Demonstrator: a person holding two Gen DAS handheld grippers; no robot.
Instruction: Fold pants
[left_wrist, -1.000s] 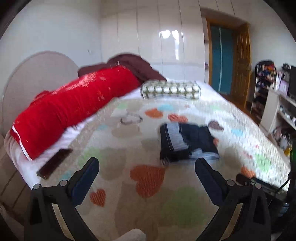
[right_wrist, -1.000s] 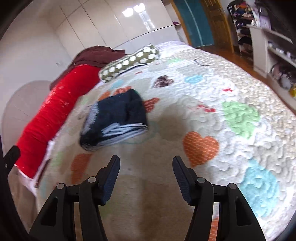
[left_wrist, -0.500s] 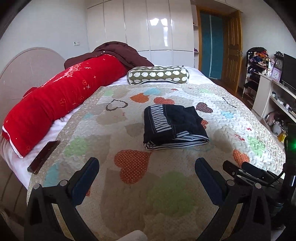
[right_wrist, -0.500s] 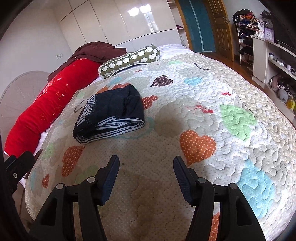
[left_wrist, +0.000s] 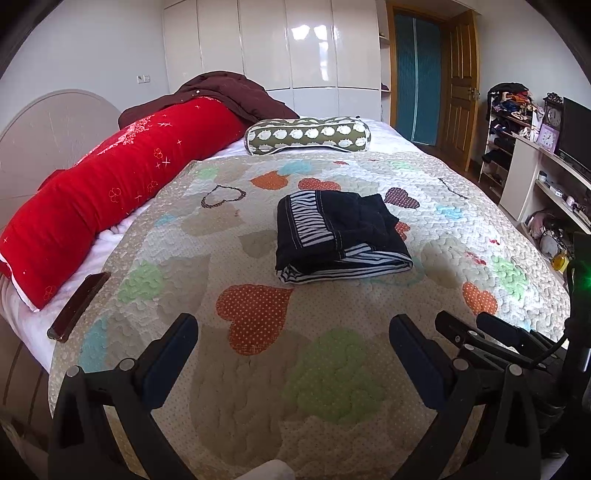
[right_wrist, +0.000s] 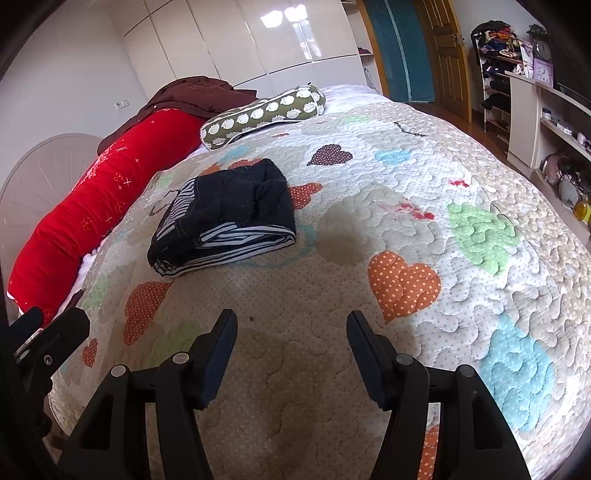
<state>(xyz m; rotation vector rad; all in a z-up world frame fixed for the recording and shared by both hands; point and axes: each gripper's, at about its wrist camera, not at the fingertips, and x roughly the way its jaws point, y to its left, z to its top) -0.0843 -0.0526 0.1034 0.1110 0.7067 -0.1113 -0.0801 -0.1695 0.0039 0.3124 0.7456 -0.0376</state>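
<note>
Two tools: both hang over the near end of the bed, empty.
Left tool: fingers spread wide, above the quilt, touching nothing.
Right tool: fingers spread, less wide than the left, also clear of the quilt.
Pants: folded into a flat dark bundle with striped edges showing, lying on the quilt near the middle of the bed, well ahead of both tools.
Pants, from the right side: ahead and to the left of the right tool.
Red bolster: along the left edge of the bed, by the headboard.
Green pillow: beyond the pants, at the far side.
Brown blanket: heaped on the far end of the bolster.
Phone: dark slab on the white sheet, just beside the quilt's left edge.
Shelves: at the right wall, cluttered.
</note>
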